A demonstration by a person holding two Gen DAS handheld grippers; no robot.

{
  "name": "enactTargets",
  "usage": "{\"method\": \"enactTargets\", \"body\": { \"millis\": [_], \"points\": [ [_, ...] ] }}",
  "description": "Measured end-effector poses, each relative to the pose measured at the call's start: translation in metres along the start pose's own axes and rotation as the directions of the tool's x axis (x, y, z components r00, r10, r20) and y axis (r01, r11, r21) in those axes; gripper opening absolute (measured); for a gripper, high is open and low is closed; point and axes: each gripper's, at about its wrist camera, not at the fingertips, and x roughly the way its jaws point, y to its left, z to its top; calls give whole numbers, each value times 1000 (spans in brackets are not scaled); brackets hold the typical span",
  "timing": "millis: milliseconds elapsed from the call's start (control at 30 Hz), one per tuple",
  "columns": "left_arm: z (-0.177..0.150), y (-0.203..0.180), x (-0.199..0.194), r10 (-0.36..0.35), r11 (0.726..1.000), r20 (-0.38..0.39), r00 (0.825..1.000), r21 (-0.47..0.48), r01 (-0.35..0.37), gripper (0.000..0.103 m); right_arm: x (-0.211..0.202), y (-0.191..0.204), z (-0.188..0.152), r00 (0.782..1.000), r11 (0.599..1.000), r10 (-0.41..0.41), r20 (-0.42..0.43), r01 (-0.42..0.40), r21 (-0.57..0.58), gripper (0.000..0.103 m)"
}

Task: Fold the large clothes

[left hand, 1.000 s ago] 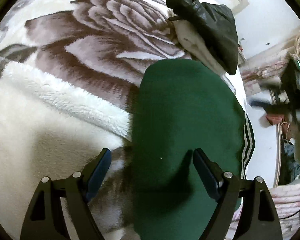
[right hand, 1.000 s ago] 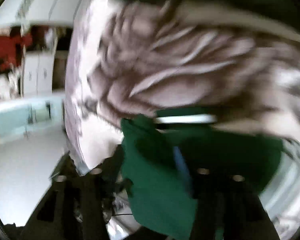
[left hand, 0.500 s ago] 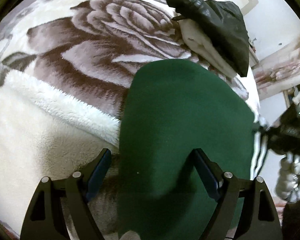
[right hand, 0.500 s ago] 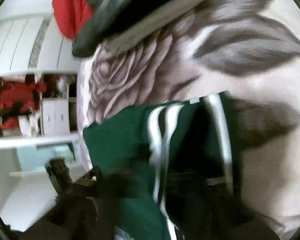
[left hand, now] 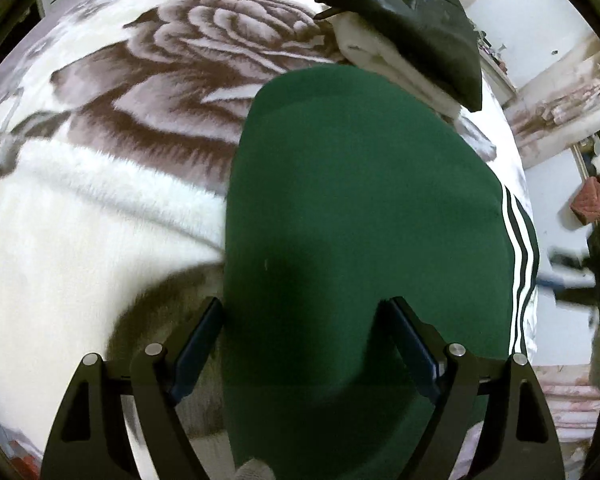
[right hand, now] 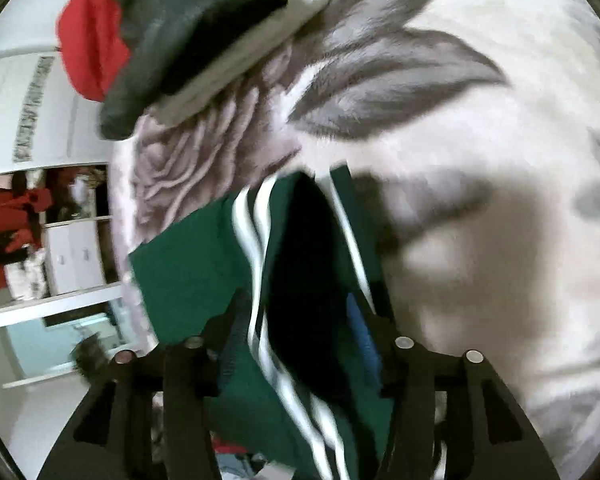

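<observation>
A dark green garment with white side stripes lies folded flat on a plush rose-patterned blanket. My left gripper is open just above the garment's near end, its fingers straddling the cloth without pinching it. In the right wrist view the same garment shows its striped edge between the fingers of my right gripper. Its jaws stand wide apart with cloth between them, and the view is blurred. The right gripper shows blurred at the right edge of the left wrist view.
A stack of folded clothes, black on white with red behind, sits at the blanket's far end; it also shows in the right wrist view. A fluffy white garment lies to the left. The bed edge, floor and cabinets lie beyond.
The right gripper has swung down to the garment's striped edge on the blanket. The left gripper stays open over the near end, and its view has shifted slightly.
</observation>
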Motion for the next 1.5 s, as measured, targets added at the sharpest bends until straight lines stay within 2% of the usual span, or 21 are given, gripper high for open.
{"method": "enactTargets", "body": {
  "millis": [100, 233, 267, 300, 367, 433, 533, 600, 733, 767, 867, 933, 1033, 1133, 1200, 1233, 1267, 1333, 1367, 1433, 1500],
  "points": [
    [-15, -1, -3, 6, 1000, -6, 1000, -10, -6, 84, -5, -17, -51, 999, 999, 16, -49, -15, 30, 65],
    [-29, -1, -2, 23, 1000, -24, 999, -20, -24, 84, 43, -43, -111, 977, 994, -60, -205, 78, 82, 65],
    [-31, -1, -2, 25, 999, -28, 999, -25, -26, 84, 51, -45, -115, 978, 993, -50, -201, 71, 98, 57],
    [-33, -2, -3, 31, 999, -28, 999, -24, -32, 84, 57, -44, -120, 988, 995, -16, -157, 31, 96, 39],
    [-37, -3, -4, 33, 999, -31, 999, -18, -34, 84, 60, -36, -125, 993, 996, -20, -114, 30, 81, 22],
    [-40, -4, -6, 22, 999, -36, 999, -23, -23, 84, 43, -27, -133, 998, 996, -45, -39, 48, 81, 14],
    [-42, -7, -5, -32, 999, -48, 998, -44, 30, 84, 15, -22, -141, 995, 993, -79, 58, 74, 95, 14],
    [-42, -10, -2, -25, 999, -52, 998, -37, 23, 84, 14, -34, -142, 987, 983, -149, 60, 141, 115, 14],
    [-41, -10, -2, -4, 999, -37, 999, -32, 3, 84, 55, -49, -128, 983, 980, -164, -87, 172, 101, 23],
    [-41, -9, -3, -6, 999, -32, 999, -37, 4, 84, 52, -44, -125, 982, 981, -161, -103, 170, 90, 34],
    [-41, -6, -2, -6, 999, -27, 1000, -51, 5, 84, 27, -15, -119, 962, 963, -269, -39, 270, 7, 60],
    [-42, -5, -2, -10, 998, -24, 1000, -62, 9, 84, 17, 1, -113, 949, 947, -316, 19, 316, -47, 63],
    [-45, -2, -1, -13, 997, -19, 1000, -73, 12, 84, 31, 14, -97, 959, 952, -279, 45, 283, -121, 74],
    [-52, 2, -4, -10, 997, -19, 1000, -70, 8, 84, 67, 2, -89, 956, 943, -289, -39, 278, -184, 76],
    [-53, 1, -6, 1, 998, -18, 1000, -58, -2, 84, 78, 3, -86, 962, 948, -270, -28, 261, -184, 69],
    [-54, 3, -7, 5, 999, -18, 1000, -54, -6, 84, 77, 1, -84, 971, 964, -232, -54, 221, -150, 59],
    [-55, 5, -7, -2, 999, -21, 1000, -54, 1, 84, 72, 0, -82, 977, 973, -198, -73, 187, -137, 42],
    [-57, 7, -8, -13, 997, -23, 1000, -74, 11, 84, 48, -19, -80, 998, 999, -35, -52, 35, -12, 8],
    [-58, 7, -9, -13, 997, -23, 1000, -80, 11, 84, 42, -29, -82, 998, 998, -45, -38, 46, 32, 14],
    [-60, 8, -12, -9, 996, -22, 1000, -84, 7, 84, 28, -48, -93, 972, 968, -225, -62, 230, 99, 21],
    [-64, 8, -13, -10, 996, -23, 1000, -89, 7, 84, 22, -58, -113, 986, 971, -150, -75, 161, 178, 31]
  ]
}}
